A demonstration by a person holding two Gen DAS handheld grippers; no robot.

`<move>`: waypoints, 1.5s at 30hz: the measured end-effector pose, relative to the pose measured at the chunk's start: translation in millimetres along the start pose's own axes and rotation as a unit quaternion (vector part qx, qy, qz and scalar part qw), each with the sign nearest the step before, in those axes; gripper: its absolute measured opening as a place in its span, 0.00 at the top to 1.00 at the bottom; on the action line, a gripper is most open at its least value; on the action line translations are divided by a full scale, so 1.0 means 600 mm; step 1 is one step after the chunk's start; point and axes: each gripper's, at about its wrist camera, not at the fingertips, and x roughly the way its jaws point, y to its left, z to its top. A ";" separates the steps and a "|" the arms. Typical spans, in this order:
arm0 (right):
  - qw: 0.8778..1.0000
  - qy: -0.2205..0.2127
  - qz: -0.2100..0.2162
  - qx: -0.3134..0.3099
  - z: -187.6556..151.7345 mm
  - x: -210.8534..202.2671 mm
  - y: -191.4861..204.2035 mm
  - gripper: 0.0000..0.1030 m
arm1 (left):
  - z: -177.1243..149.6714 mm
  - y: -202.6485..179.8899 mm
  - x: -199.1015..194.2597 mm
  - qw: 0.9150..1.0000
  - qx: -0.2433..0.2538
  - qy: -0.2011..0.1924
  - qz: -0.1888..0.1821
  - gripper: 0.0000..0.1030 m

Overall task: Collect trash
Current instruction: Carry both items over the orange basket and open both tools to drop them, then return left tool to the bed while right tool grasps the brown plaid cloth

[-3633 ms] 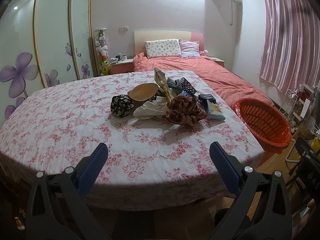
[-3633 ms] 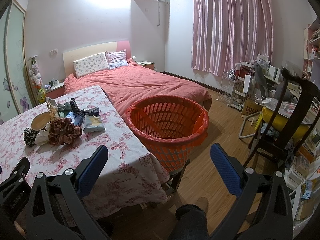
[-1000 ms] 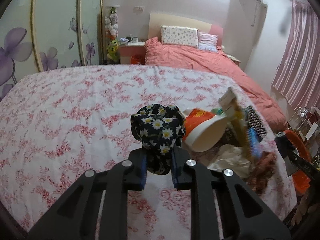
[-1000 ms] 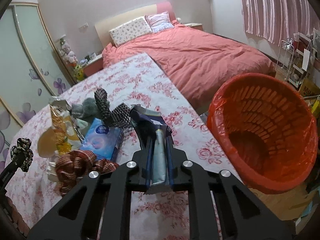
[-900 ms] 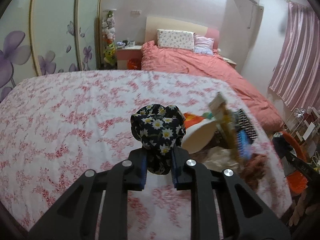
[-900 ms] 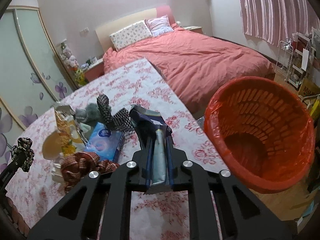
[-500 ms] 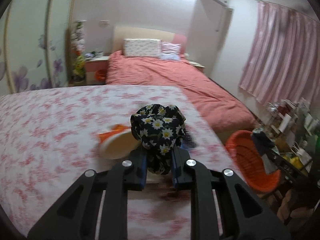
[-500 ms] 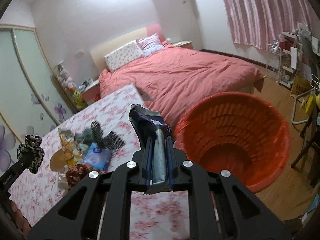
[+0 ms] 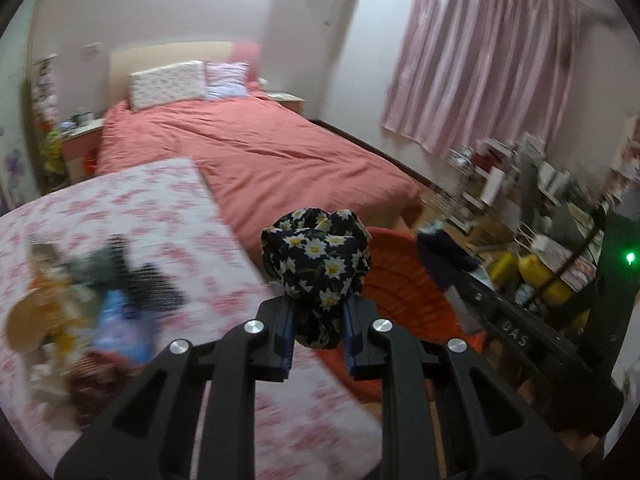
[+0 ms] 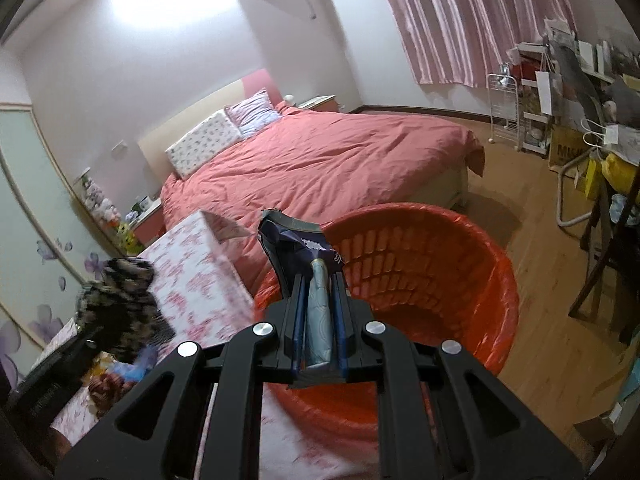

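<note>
The left gripper (image 9: 316,334) is clamped on a crumpled black cloth printed with white daisies (image 9: 316,264), which bulges out above the blue pads. The right gripper (image 10: 318,320) is pinched nearly shut on a flat dark-blue wrapper (image 10: 298,246) with a pale grey-blue inner fold; its wrinkled top sticks up past the fingertips.

Both pieces hang in the air over the near rim of the orange basket (image 10: 460,264), which stands on the wooden floor just beside the table (image 10: 192,276) with its pink flowered cover. More litter lies blurred on the table: a blue packet (image 9: 116,320), a dark netted piece (image 9: 148,280) and a tan bowl (image 9: 22,324). A bed with a red cover (image 10: 320,160) lies behind, pink curtains (image 9: 480,64) beyond it.

Both grippers tilt downward, the left one's cloth showing at the left edge of the right wrist view.
</note>
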 end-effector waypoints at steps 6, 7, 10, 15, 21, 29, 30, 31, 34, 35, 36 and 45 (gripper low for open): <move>0.999 -0.005 0.000 0.031 0.020 0.030 -0.050 0.87 | -0.001 -0.043 0.094 0.999 0.026 0.031 -0.016 0.80; 0.999 -0.005 0.001 0.036 0.023 0.034 -0.056 0.87 | -0.003 -0.049 0.108 0.999 0.030 0.037 -0.016 0.77; 0.999 0.001 0.001 0.040 0.020 0.045 -0.066 0.73 | -0.008 -0.056 0.136 0.998 0.032 0.052 -0.007 0.67; 0.999 0.005 -0.002 0.053 0.013 0.041 -0.077 0.52 | -0.017 -0.041 0.153 0.997 0.032 0.065 0.020 0.56; 0.999 -0.012 -0.022 0.033 0.010 0.004 -0.056 0.40 | -0.024 -0.005 0.115 0.996 0.029 0.056 0.062 0.43; 0.999 -0.029 -0.020 -0.028 -0.004 -0.036 0.016 0.26 | -0.055 0.058 0.006 0.989 0.019 0.018 0.144 0.23; 0.999 -0.030 -0.018 -0.038 -0.008 -0.041 0.028 0.25 | -0.062 0.071 -0.010 0.988 0.014 0.014 0.155 0.21; 0.998 -0.031 -0.015 -0.049 -0.013 -0.044 0.042 0.22 | -0.066 0.083 -0.024 0.986 0.009 0.011 0.165 0.19; 0.997 -0.030 -0.006 -0.076 -0.031 -0.050 0.079 0.17 | -0.081 0.123 -0.064 0.981 -0.011 0.001 0.192 0.16; 0.996 -0.030 -0.004 -0.088 -0.039 -0.052 0.094 0.15 | -0.085 0.136 -0.076 0.980 -0.018 -0.001 0.199 0.16; 0.995 -0.029 -0.003 -0.100 -0.047 -0.052 0.108 0.14 | -0.091 0.154 -0.092 0.977 -0.027 -0.005 0.210 0.15; 0.982 -0.003 0.042 -0.184 -0.109 -0.059 0.207 0.12 | -0.140 0.270 -0.183 0.959 -0.093 -0.026 0.265 0.15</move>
